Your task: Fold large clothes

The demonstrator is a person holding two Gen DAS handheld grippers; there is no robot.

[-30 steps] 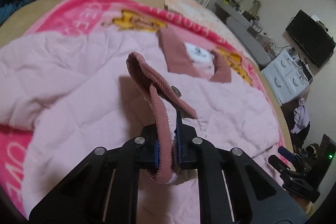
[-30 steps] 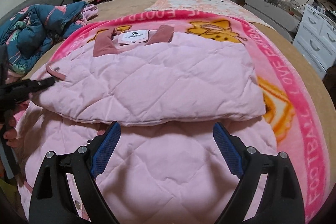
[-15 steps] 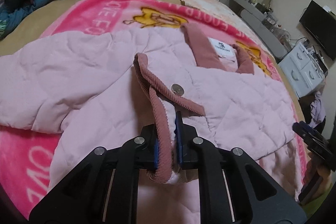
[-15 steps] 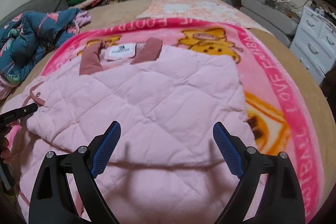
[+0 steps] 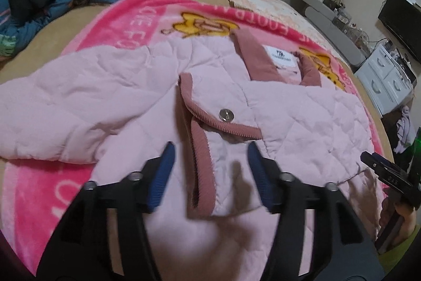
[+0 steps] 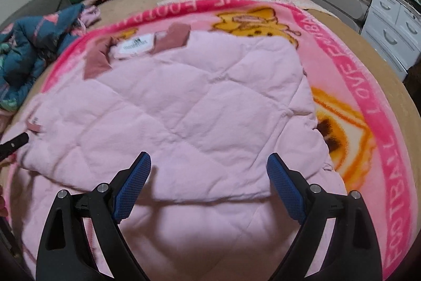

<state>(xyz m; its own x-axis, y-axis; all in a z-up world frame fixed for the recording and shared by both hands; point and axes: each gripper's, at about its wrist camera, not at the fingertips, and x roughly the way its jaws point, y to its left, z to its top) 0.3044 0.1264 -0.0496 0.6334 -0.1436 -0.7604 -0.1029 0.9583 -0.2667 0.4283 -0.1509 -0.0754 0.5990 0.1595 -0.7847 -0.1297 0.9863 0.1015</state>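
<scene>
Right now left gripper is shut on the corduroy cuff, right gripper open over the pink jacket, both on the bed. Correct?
Not quite. The left gripper is open: in the left wrist view its jaws stand apart on either side of the corduroy cuff, which lies free on the pink jacket. The rest holds: the right gripper is open over the jacket.
</scene>
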